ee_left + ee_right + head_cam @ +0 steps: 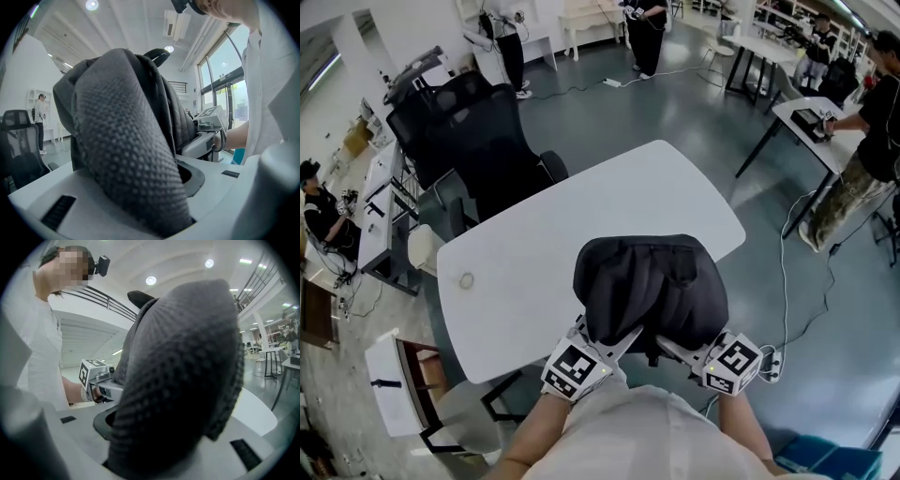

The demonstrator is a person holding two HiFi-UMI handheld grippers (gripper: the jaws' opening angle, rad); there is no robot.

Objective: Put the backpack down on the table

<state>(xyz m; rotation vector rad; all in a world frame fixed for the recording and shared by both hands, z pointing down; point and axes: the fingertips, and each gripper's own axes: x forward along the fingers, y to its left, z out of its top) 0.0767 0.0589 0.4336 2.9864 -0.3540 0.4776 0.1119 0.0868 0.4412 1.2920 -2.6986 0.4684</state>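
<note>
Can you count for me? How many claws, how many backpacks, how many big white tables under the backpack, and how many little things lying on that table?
Claws: 2 (left claw, right claw)
Backpack: 1
White table: 1
Small round thing on the table: 1
Total: 5

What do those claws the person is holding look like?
Each is pale grey moulded plastic: the left claw and the right claw have broad, smooth jaws with small black inset strips. Each carries a white cube printed with black square markers. The person wears a light short-sleeved top.
</note>
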